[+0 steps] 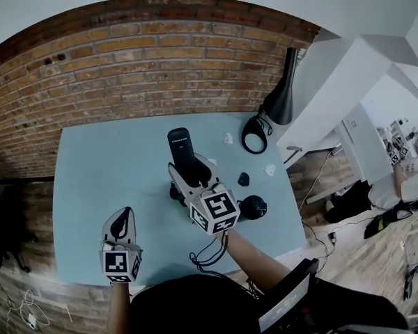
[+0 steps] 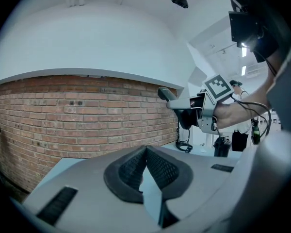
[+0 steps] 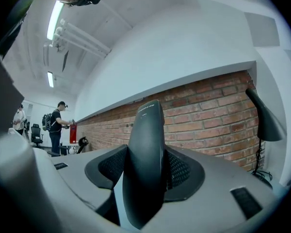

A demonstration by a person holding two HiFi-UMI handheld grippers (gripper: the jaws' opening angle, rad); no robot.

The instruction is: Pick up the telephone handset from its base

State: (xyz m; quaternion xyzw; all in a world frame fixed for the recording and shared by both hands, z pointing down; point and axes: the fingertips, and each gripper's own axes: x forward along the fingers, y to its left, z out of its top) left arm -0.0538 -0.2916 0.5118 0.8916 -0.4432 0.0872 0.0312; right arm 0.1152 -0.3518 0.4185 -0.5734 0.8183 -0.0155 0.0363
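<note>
Two grippers show over a pale blue table [image 1: 97, 165] in the head view, with a brick wall [image 1: 125, 68] behind it. The right gripper [image 1: 189, 175] is clamped on the black telephone handset [image 1: 179, 147], which stands up between its jaws above the middle of the table. The left gripper [image 1: 125, 219] hangs near the front left edge, tips pressed together and empty. A round black object [image 1: 253, 206] sits just to the right of the right gripper, and a black lamp [image 1: 282, 92] stands at the far right corner. One look along the left gripper's jaws shows the ribbed pads [image 2: 131, 166] meeting at their tips with nothing between them. Farther off, a hand [image 2: 233, 113] holds the right gripper in the air, well above the table top. In the right gripper view the handset [image 3: 145, 164] fills the gap, upright, and both pads [image 3: 179, 171] press against its sides. Brick wall lies beyond it, the lamp is at the right edge, and a person with a backpack [image 3: 56, 125] stands far off at the left.
</note>
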